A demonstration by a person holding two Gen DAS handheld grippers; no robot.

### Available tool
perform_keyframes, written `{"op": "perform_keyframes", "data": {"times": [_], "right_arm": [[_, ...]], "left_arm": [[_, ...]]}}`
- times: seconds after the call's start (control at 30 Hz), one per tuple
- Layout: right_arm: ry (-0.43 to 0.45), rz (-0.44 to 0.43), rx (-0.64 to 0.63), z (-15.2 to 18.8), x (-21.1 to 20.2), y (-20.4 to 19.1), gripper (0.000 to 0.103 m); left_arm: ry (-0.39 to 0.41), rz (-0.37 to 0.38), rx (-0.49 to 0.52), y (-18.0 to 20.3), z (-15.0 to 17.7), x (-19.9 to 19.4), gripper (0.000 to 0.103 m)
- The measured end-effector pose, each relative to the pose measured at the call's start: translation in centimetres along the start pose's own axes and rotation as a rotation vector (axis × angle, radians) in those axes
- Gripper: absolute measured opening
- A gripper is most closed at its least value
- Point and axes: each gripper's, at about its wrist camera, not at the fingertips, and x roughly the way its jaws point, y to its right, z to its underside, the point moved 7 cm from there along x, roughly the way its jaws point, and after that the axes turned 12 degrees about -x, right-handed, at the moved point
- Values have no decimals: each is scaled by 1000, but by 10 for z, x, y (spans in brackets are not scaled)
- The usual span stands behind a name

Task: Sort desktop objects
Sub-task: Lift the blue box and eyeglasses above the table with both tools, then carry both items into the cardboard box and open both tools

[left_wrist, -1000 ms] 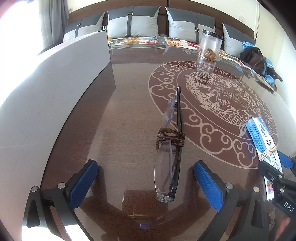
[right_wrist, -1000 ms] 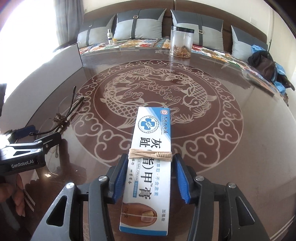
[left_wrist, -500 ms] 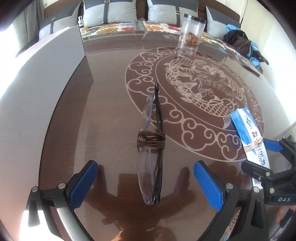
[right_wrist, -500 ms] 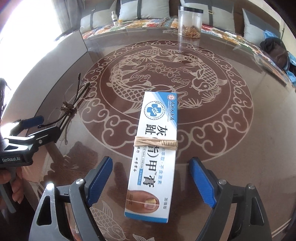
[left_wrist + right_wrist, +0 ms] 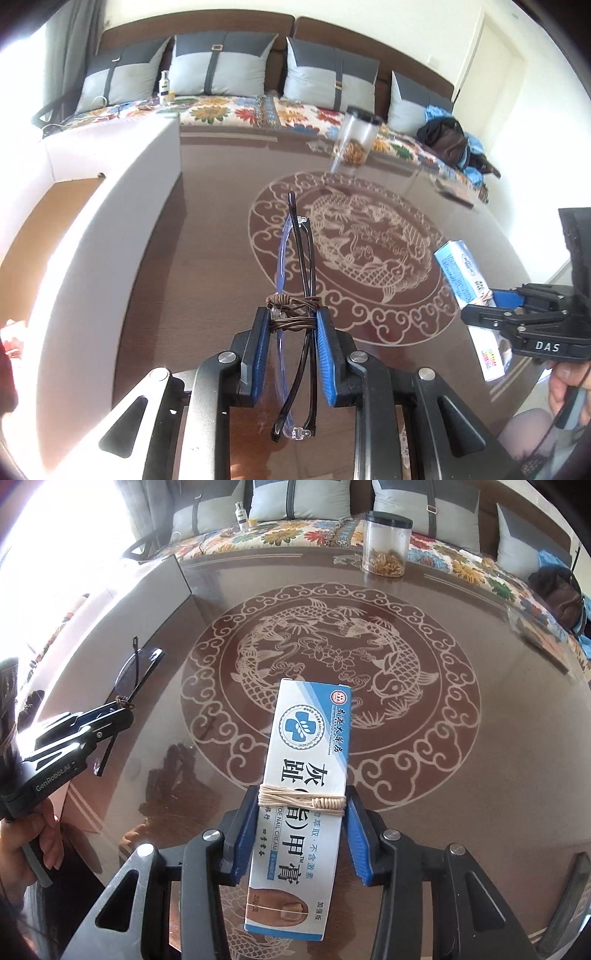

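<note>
Two grips just closed: left gripper (image 5: 289, 354) clamps the folded, cord-bound brown-framed glasses (image 5: 295, 295), right gripper (image 5: 301, 834) the white-blue cardboard cream box (image 5: 301, 805), both off the glossy brown desk (image 5: 424, 775); next, carrying them toward the white box (image 5: 110, 236) at nine o'clock.

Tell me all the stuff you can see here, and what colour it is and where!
glasses: one, dark frame, brown cord round the middle, gripped off the table
cream box: one, white and blue, pale string round it, gripped
jar: one, clear, black lid, table's far edge
table: one, brown, pale fish pattern
white box: one, left of the table
cushions: four, grey, on the bench behind
small bottle: one, white, on the bench
left gripper: blue pads, shut on the glasses
right gripper: blue pads, shut on the cream box
</note>
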Motion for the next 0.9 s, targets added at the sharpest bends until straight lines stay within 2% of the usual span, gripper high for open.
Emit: {"op": "perform_keyframes", "data": {"times": [0.13, 0.23, 0.3, 0.43, 0.57, 0.67, 0.7, 0.73, 0.77, 0.8, 0.83, 0.9], "right_arm": [[89, -31, -50, -48, -39, -44, 44], [174, -99, -107, -96, -62, -103, 44], [220, -173, -144, -124, -73, -152, 44], [261, -330, -202, -172, -68, -260, 44], [241, -328, -308, -199, -25, -347, 45], [172, -309, -345, -202, 19, -383, 47], [125, -309, -345, -199, 35, -389, 53], [83, -297, -345, -195, 47, -392, 58], [67, -279, -349, -192, 54, -392, 59], [67, -262, -356, -190, 56, -391, 63], [73, -250, -358, -190, 55, -389, 73], [85, -220, -357, -191, 46, -376, 88]], "left_arm": [[116, 17, -43, -33, -35, -75, 24], [165, -43, -75, -80, -59, -114, 24], [176, -118, -104, -120, -70, -126, 24], [113, -241, -194, -196, -63, -121, 25], [6, -313, -257, -239, -34, -94, 28], [-17, -313, -301, -253, -22, -86, 31], [-10, -310, -306, -255, -20, -88, 41], [3, -314, -304, -257, -20, -90, 58], [23, -329, -296, -258, -22, -95, 68], [51, -354, -287, -262, -20, -106, 87], [84, -383, -278, -266, -18, -120, 95], [134, -420, -272, -268, -24, -138, 96]]}}
